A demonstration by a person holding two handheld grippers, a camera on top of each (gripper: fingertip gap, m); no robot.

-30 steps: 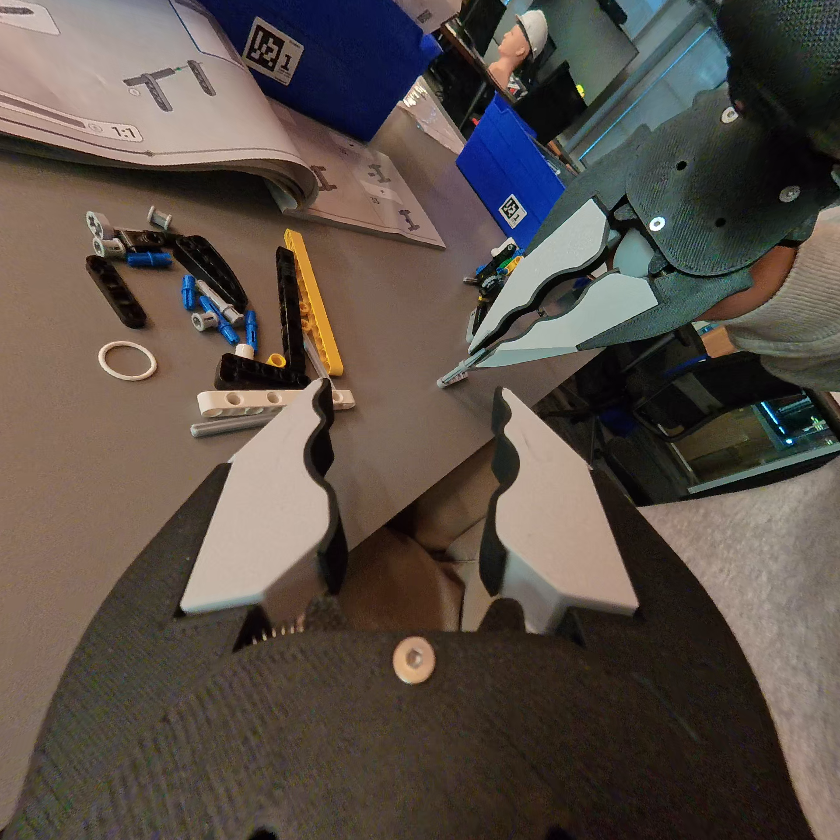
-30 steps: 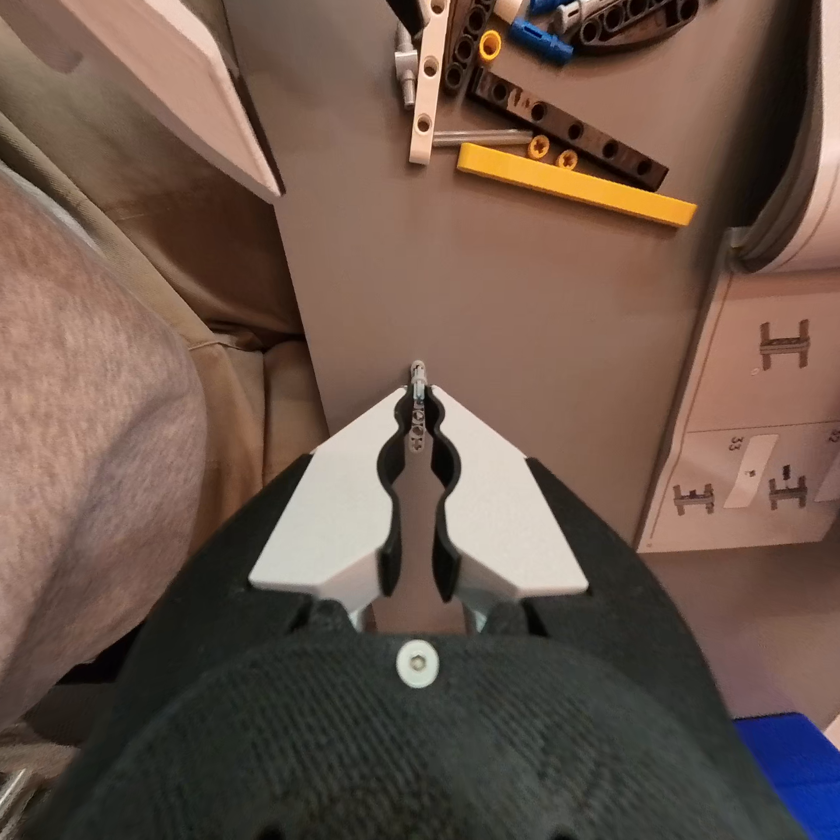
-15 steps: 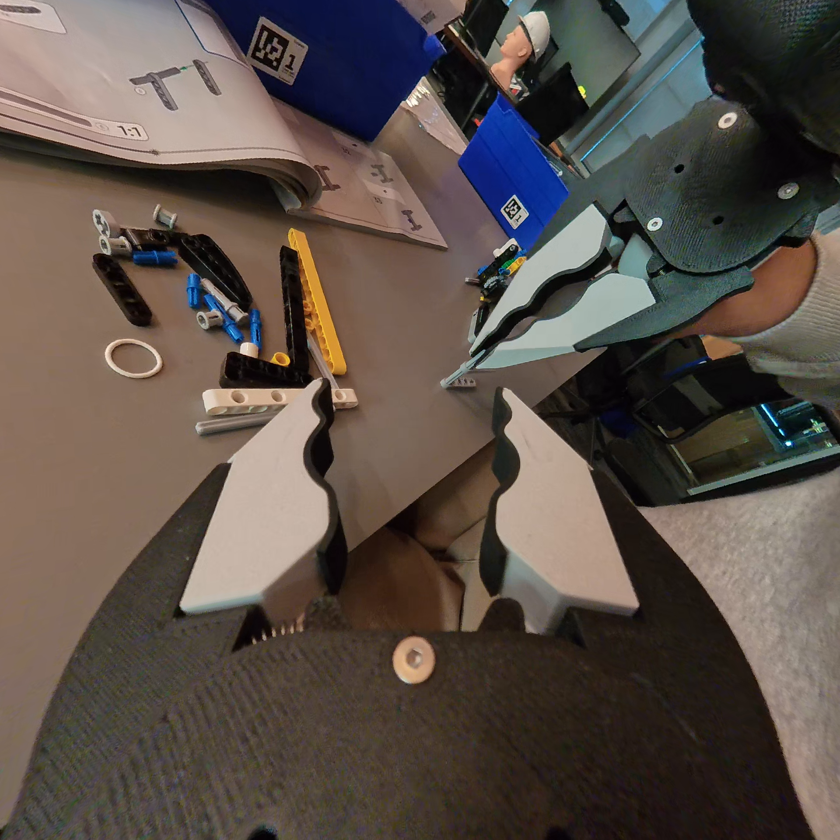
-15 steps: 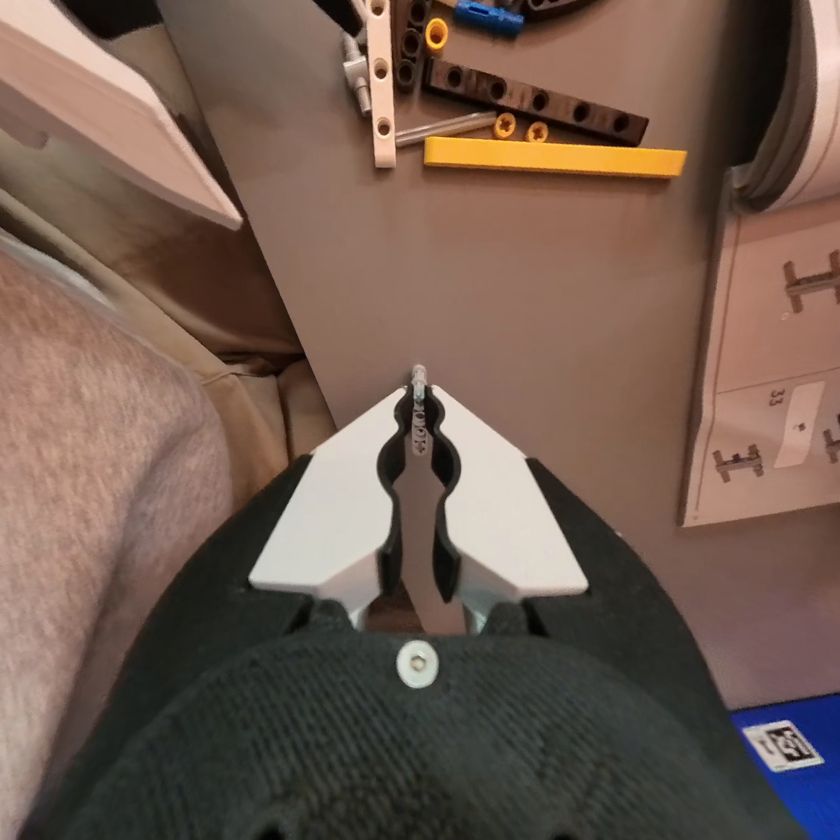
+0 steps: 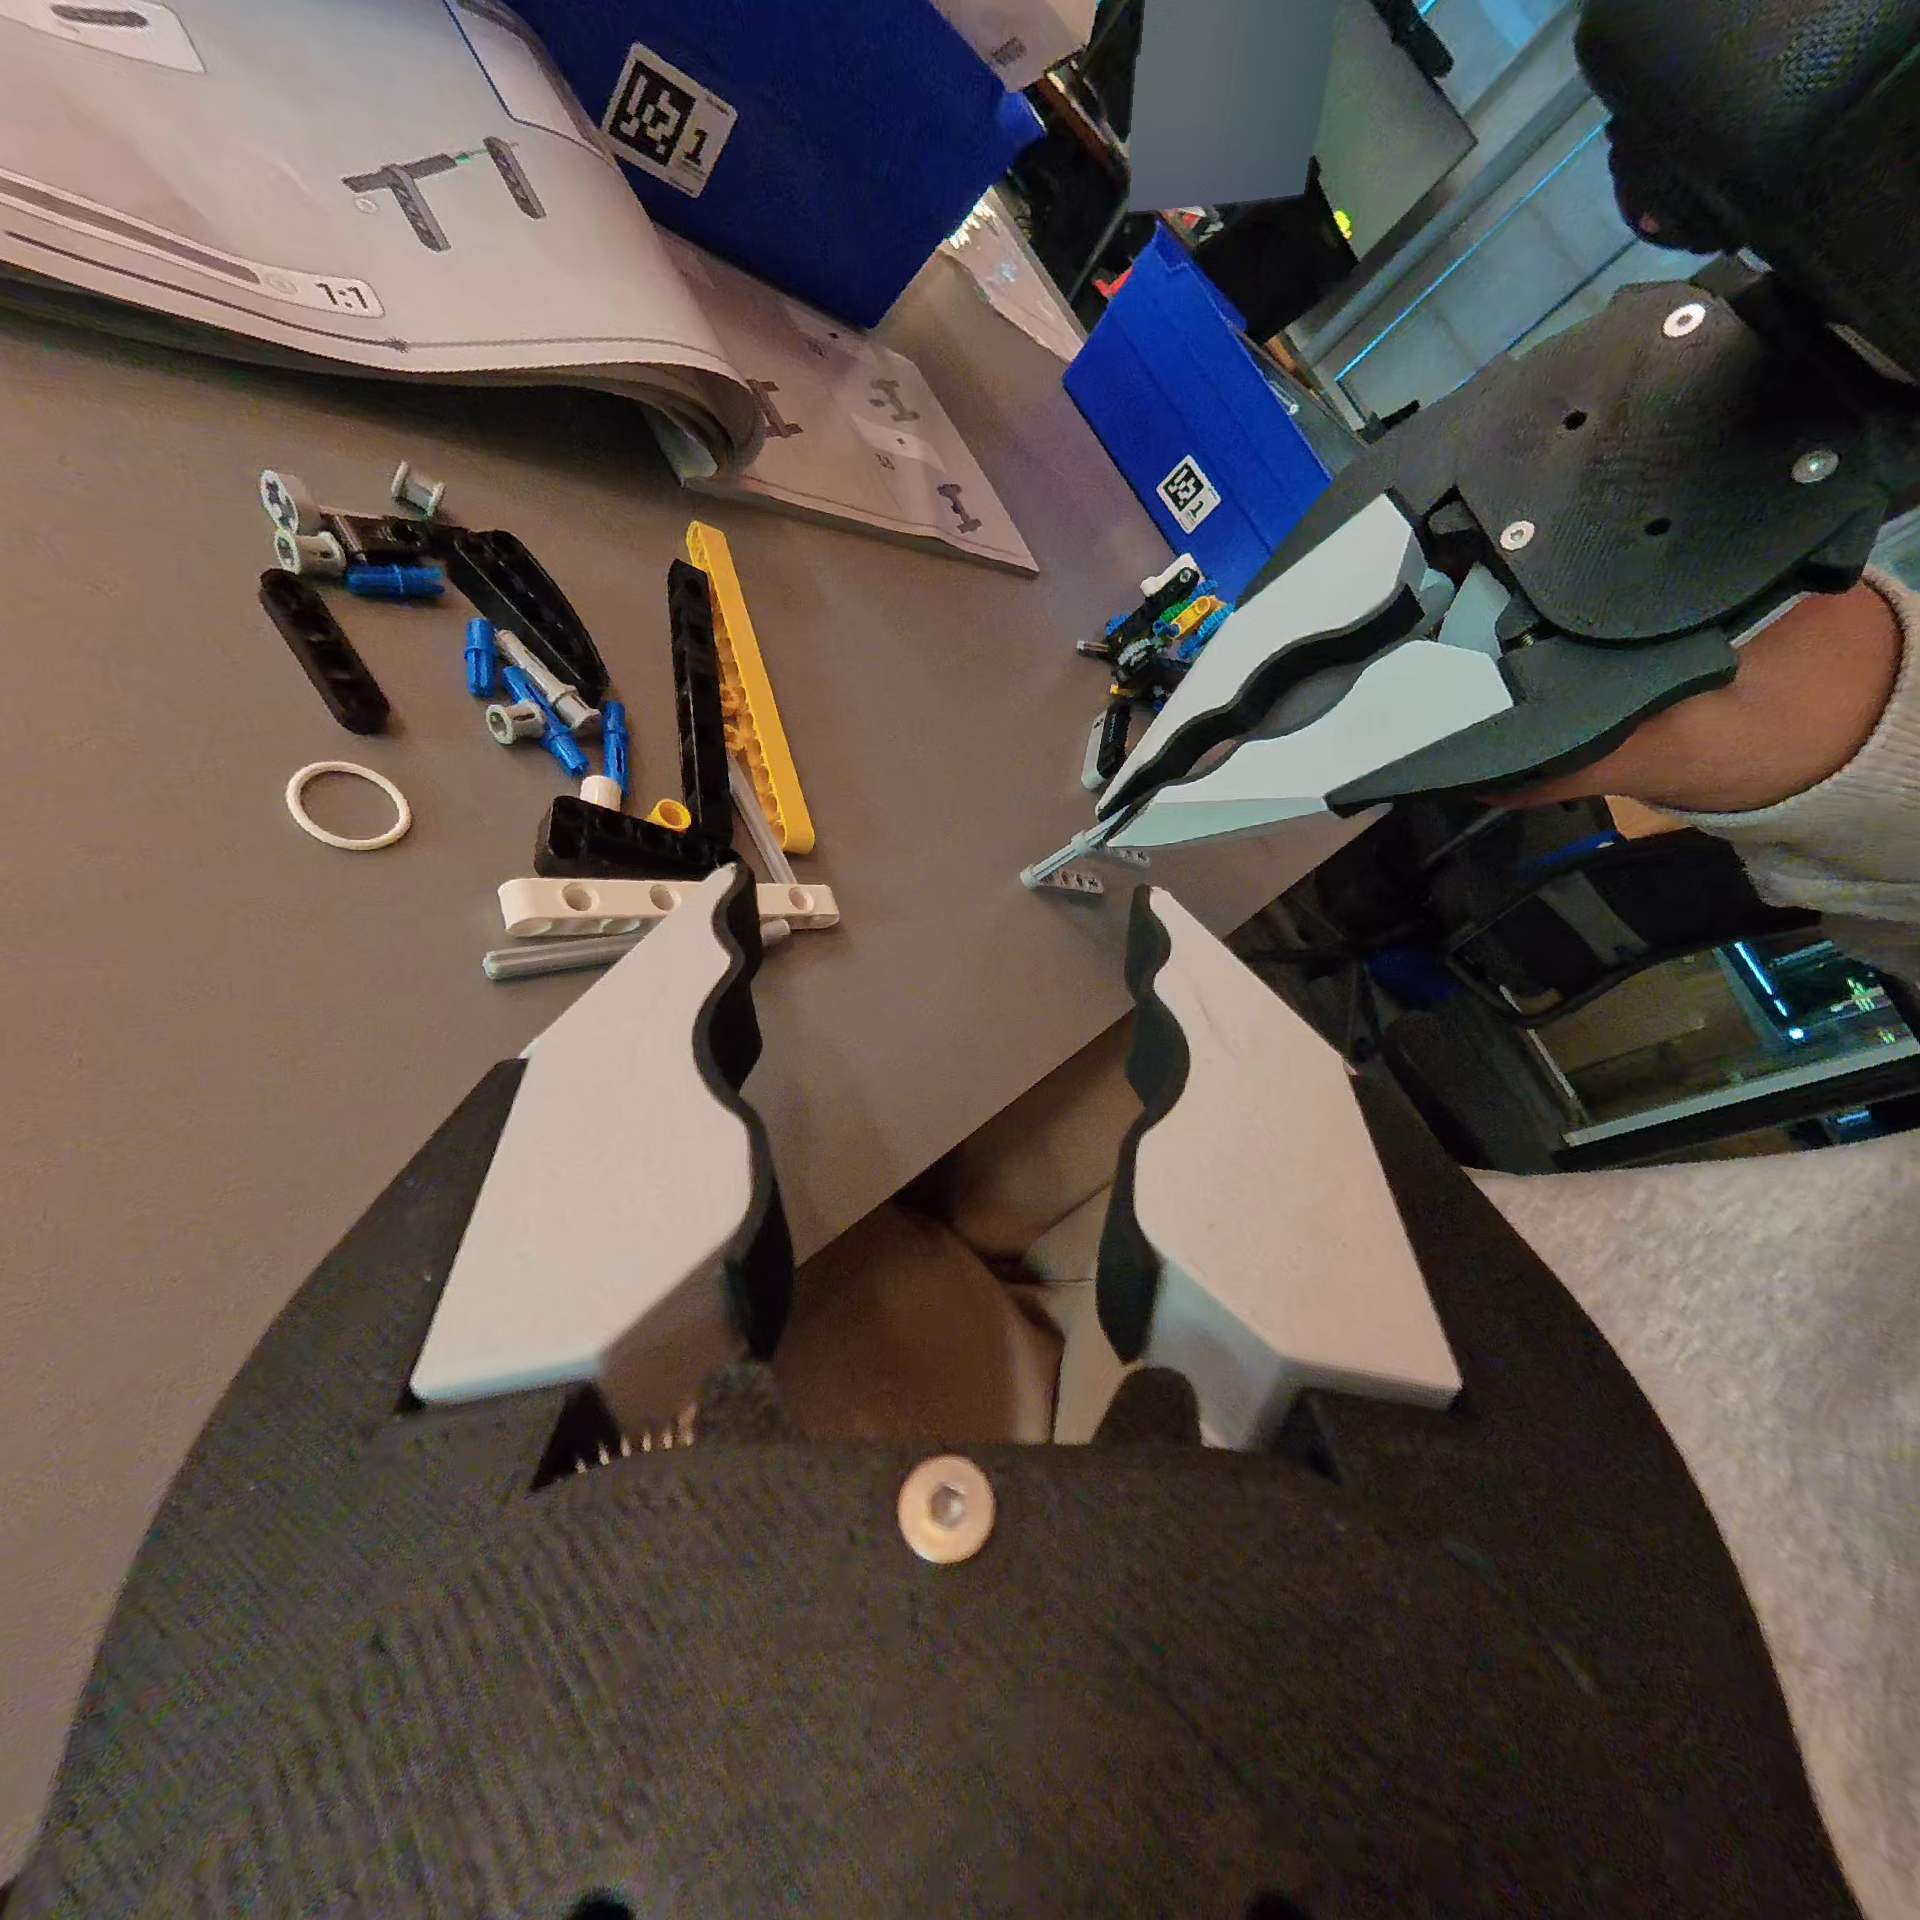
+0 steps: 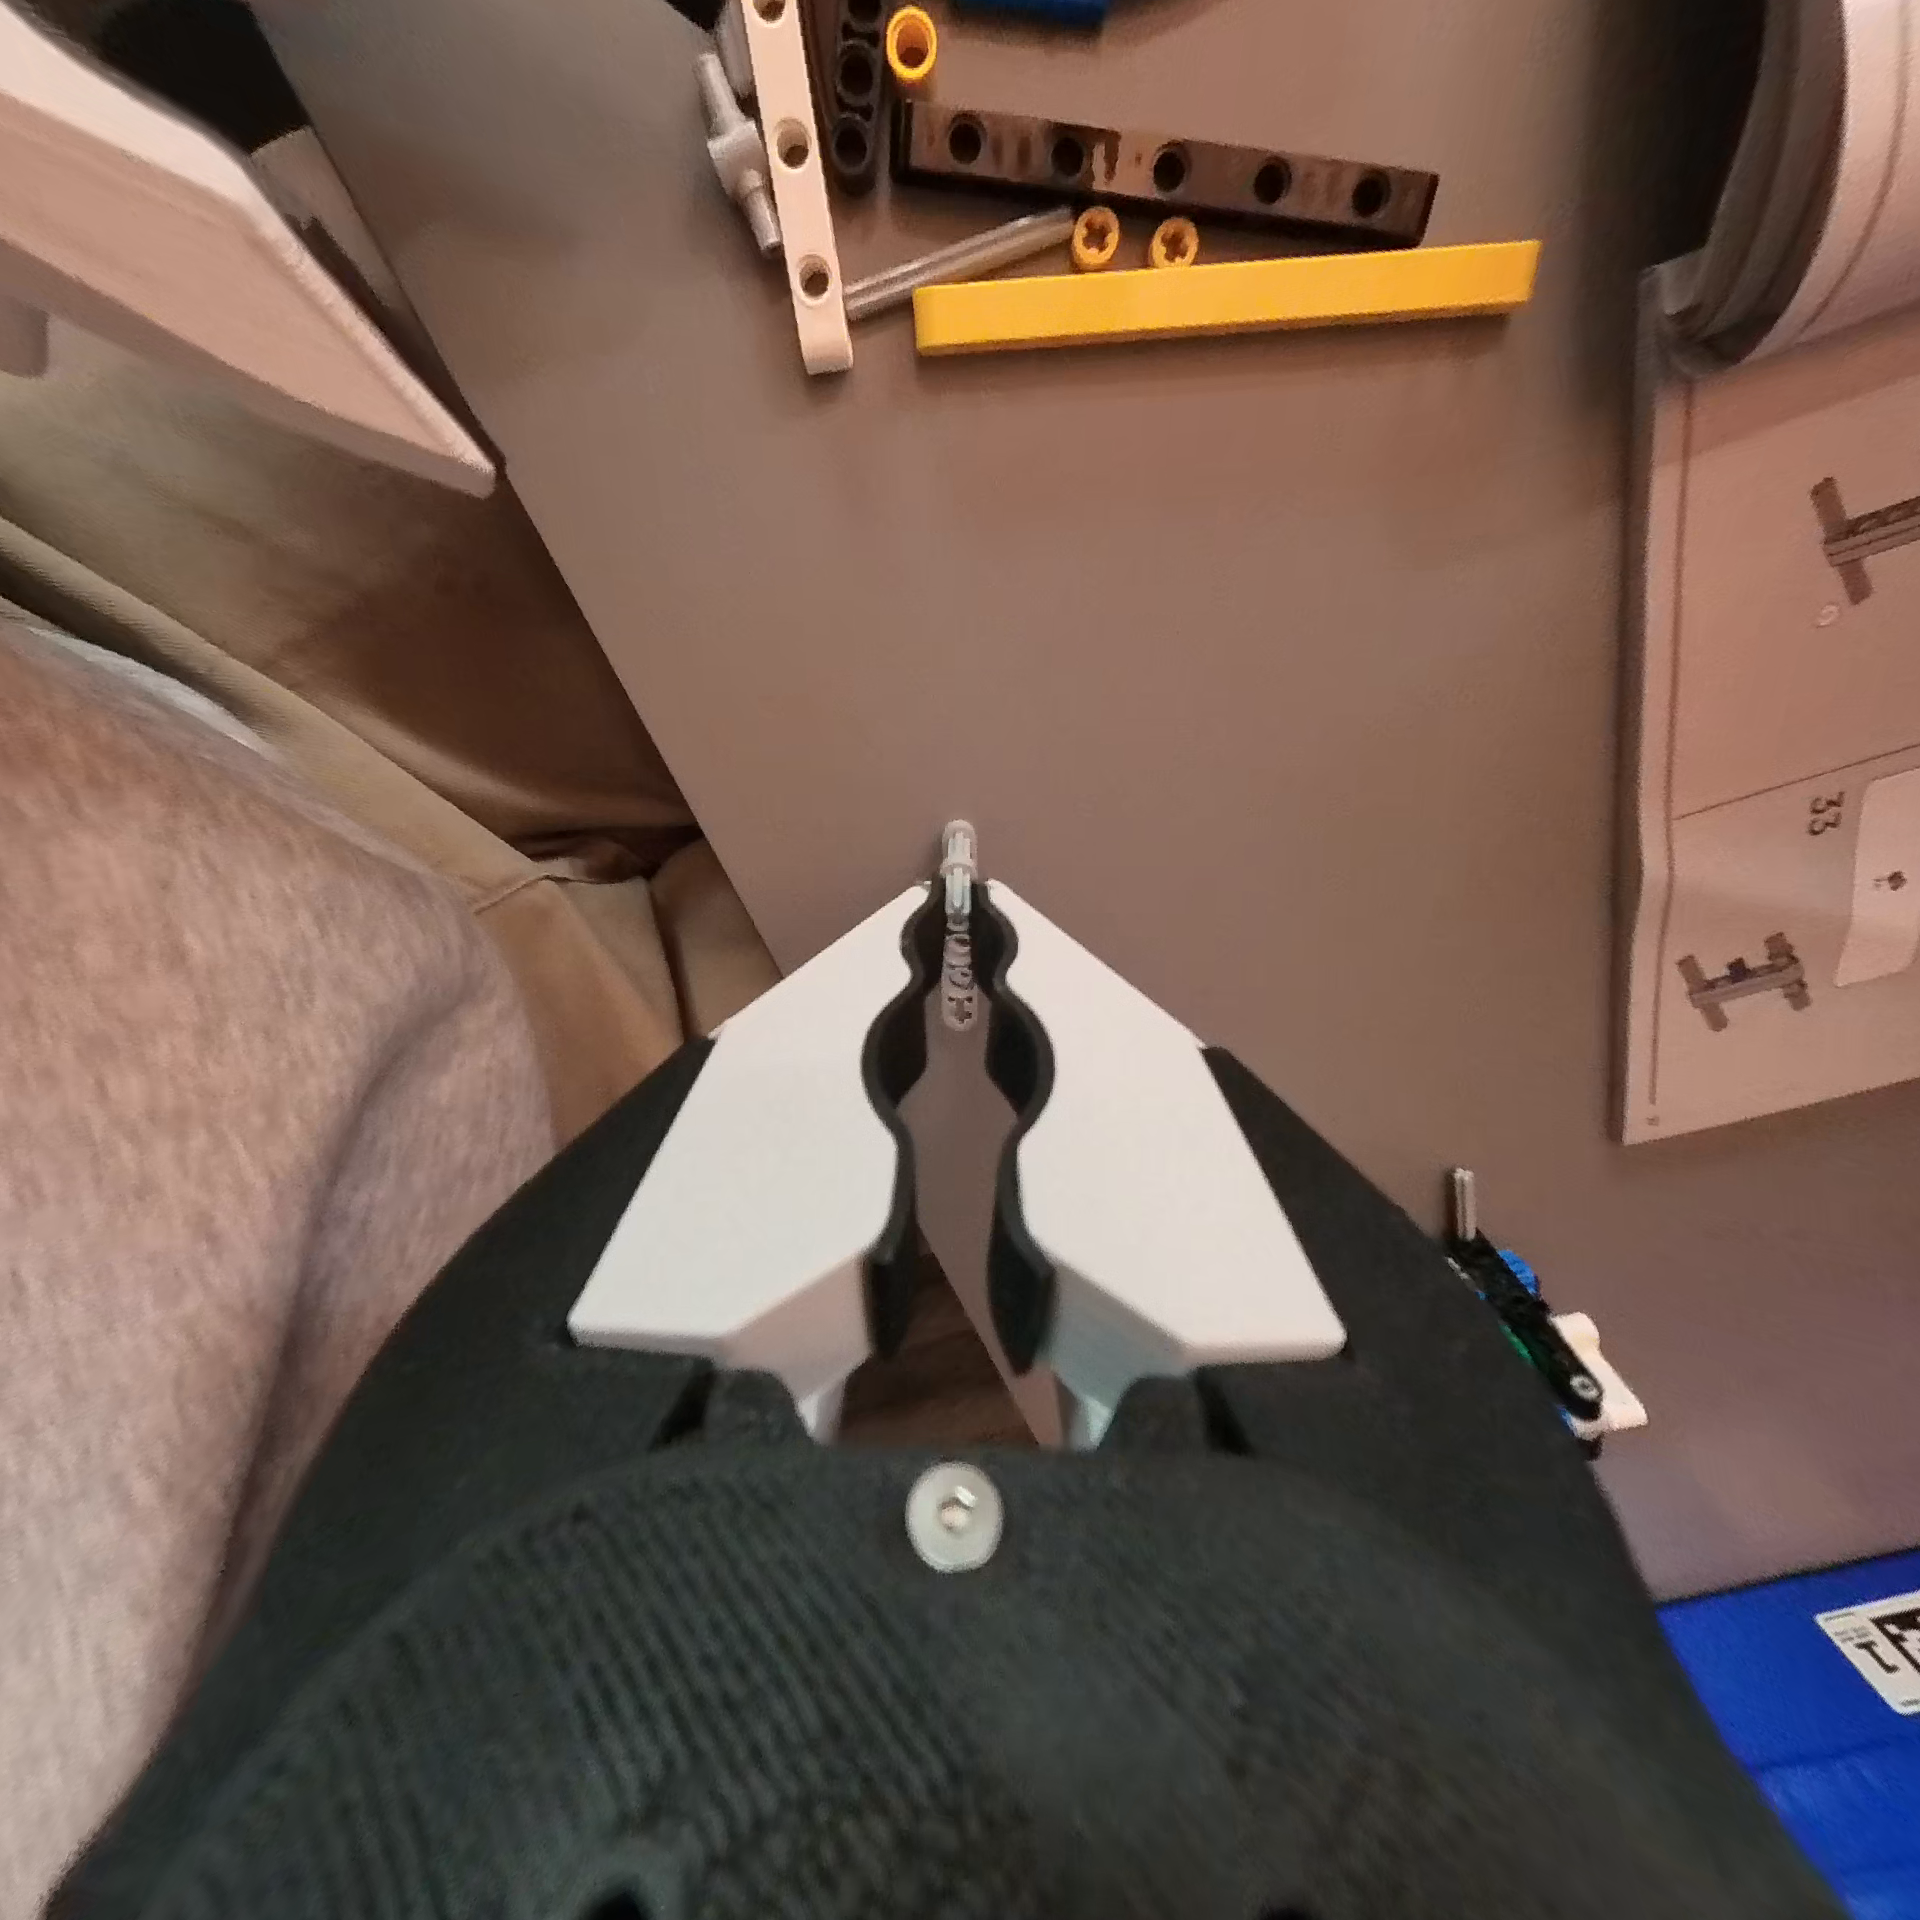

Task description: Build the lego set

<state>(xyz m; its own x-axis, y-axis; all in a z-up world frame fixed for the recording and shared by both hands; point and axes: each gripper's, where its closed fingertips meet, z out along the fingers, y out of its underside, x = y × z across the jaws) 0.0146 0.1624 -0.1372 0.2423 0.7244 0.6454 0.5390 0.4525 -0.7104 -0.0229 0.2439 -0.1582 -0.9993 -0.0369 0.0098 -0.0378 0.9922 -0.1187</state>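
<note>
My right gripper (image 6: 958, 885) is shut on a small grey lego piece (image 6: 957, 966) whose pin end sticks out past the tips. In the left wrist view it (image 5: 1103, 831) holds the piece (image 5: 1065, 868) low over the grey table (image 5: 156, 1039), near the front edge. My left gripper (image 5: 940, 899) is open and empty, just in front of the right gripper's tips. Loose parts lie to the left: a yellow beam (image 5: 753, 686), a long black beam (image 5: 694, 696), a white beam (image 5: 582, 902), a grey axle (image 5: 551, 958), blue pins (image 5: 478, 655) and a white ring (image 5: 348, 805).
An open instruction booklet (image 5: 416, 208) lies at the back. Two blue bins (image 5: 831, 135) (image 5: 1184, 447) stand behind it. A small part-built assembly (image 5: 1153, 644) sits right of the loose parts, beside my right gripper (image 6: 1538, 1340). The table edge runs under both grippers, above a person's lap. Some 10 cm of space lies between my two pairs of fingers. About 4 cm separates my left fingertips from the grey axle (image 5: 551, 958).
The right gripper has turned and shifted a little over the table, still shut on the grey piece. The left gripper has stayed open and nearly still.
</note>
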